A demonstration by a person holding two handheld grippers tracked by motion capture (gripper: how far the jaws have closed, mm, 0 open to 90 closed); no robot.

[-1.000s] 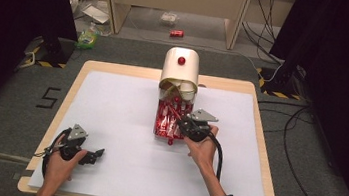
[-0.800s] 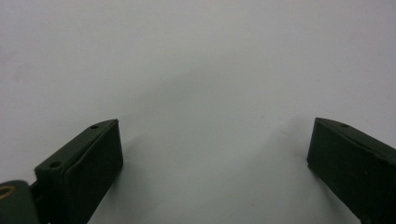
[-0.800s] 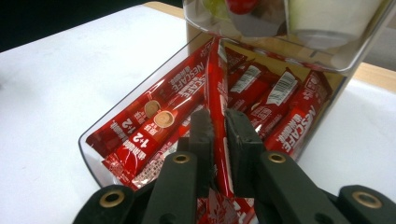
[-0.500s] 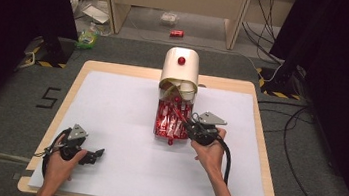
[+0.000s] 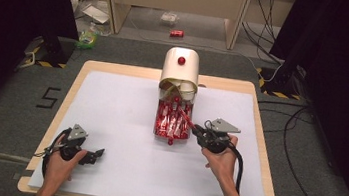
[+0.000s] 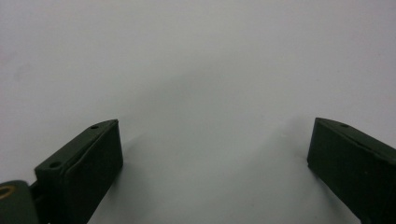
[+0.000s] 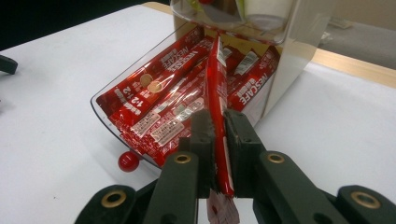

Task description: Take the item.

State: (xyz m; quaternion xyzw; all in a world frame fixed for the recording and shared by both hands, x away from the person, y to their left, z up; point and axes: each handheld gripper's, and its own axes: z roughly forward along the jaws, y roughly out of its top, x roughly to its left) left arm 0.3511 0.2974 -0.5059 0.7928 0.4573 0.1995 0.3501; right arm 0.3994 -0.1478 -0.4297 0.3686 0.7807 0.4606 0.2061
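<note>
A cream dispenser box (image 5: 180,73) with a red knob stands at the table's far middle, and its clear drawer (image 5: 172,123) is pulled out, packed with several red coffee stick packets (image 7: 163,102). My right gripper (image 5: 198,129) sits just right of the drawer, shut on one red stick packet (image 7: 217,93) that slants up out of the pile toward the box. In the right gripper view the two pads pinch that stick edge-on. My left gripper (image 5: 97,154) rests near the table's front left, its jaws open over bare white table (image 6: 201,70) with nothing between them.
A red knob (image 7: 128,161) marks the drawer's front edge. The white sheet (image 5: 110,115) covers most of the wooden table (image 5: 260,123). Cables trail from both grippers. On the floor beyond lie a red can (image 5: 176,33) and some litter (image 5: 89,34).
My right gripper has drawn back to the right and slightly up from the drawer, pulling the held stick out of the pile. The left gripper has stayed put.
</note>
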